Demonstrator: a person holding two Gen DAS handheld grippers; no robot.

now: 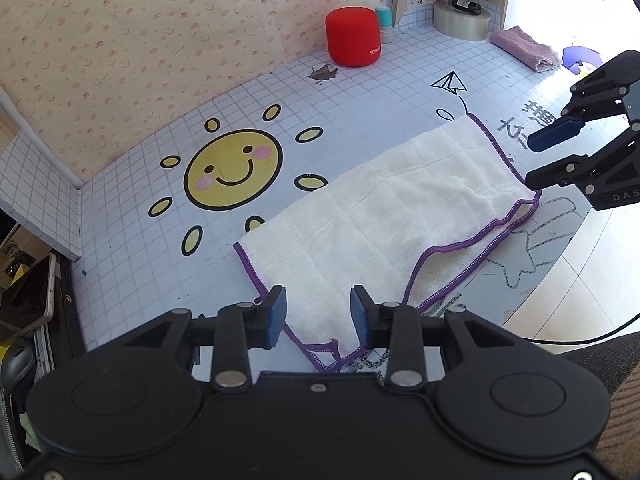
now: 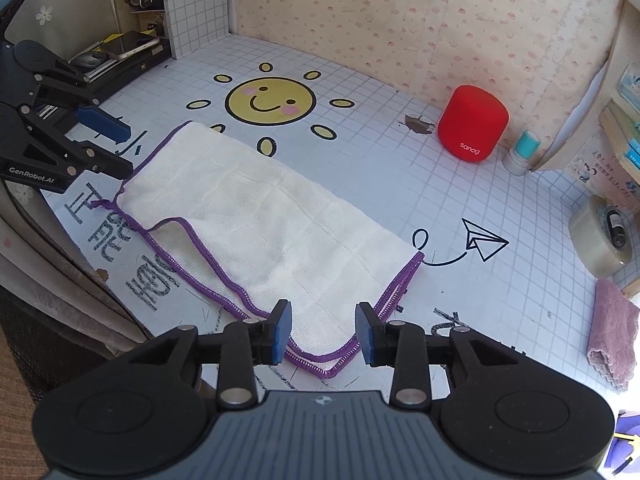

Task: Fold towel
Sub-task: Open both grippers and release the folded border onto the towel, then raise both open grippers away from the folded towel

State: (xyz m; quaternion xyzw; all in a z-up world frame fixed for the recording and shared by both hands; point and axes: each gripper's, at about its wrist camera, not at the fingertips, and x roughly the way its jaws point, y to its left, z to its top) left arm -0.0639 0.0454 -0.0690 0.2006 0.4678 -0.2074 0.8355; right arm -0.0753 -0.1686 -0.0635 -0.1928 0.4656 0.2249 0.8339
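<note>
We find the cream cloth towel with purple stitched hem (image 1: 372,216) folded once on the gridded mat (image 1: 152,280) | long axis runs between left gripper (image 1: 318,316) and right gripper (image 2: 324,334) | both spread, gripping nothing, each over a near corner.

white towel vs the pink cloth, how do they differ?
The white towel has a purple stitched edge; the pink cloth shows no contrasting trim. The white towel lies folded flat mid-table between both tools; the pink cloth sits bunched at the table's far side, by the tape roll. The white towel covers more table. Both are folded cloths, neither gripped.
</note>
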